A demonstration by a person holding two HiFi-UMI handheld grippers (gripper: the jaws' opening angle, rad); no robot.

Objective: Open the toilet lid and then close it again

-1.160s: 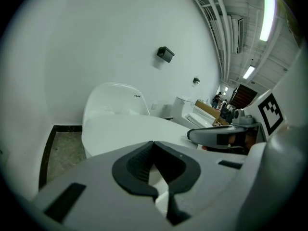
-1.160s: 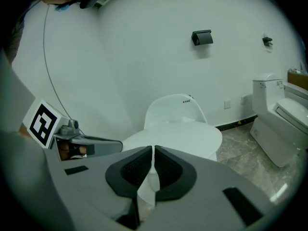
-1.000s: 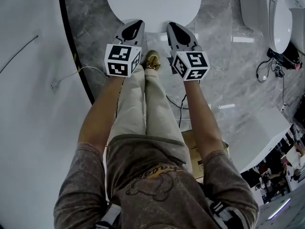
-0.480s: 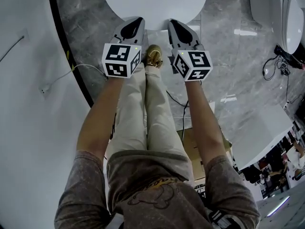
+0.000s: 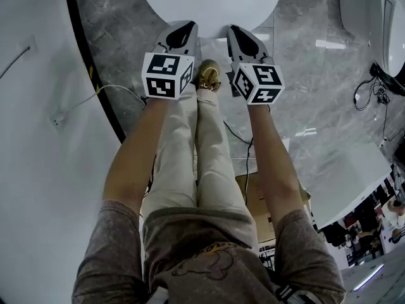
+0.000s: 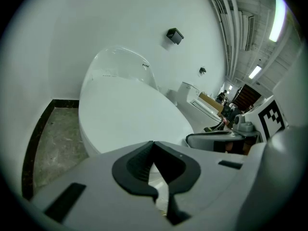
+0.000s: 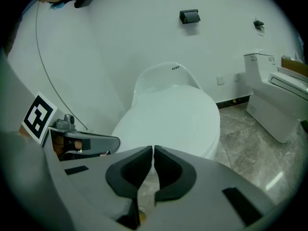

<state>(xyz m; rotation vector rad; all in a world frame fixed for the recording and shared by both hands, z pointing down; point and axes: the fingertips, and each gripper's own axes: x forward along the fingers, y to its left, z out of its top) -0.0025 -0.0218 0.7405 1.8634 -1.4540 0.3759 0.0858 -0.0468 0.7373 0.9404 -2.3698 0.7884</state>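
A white toilet with its lid (image 5: 212, 2) down stands in front of me at the top of the head view; the lid (image 6: 130, 112) (image 7: 178, 112) fills the middle of both gripper views. My left gripper (image 5: 185, 29) and right gripper (image 5: 233, 30) hover side by side just short of the lid's front edge, not touching it. Both have their jaws shut with nothing between them.
A second white toilet (image 5: 386, 24) (image 7: 276, 97) stands to the right on the grey marble floor (image 5: 297, 87). Cables (image 5: 373, 94) lie near it. A white wall with a black skirting (image 5: 95, 75) runs along the left. My legs and a shoe (image 5: 207, 76) are below the grippers.
Both grippers have edged slightly forward toward the toilet lid, and the view has shifted a little. Their jaws stay shut.
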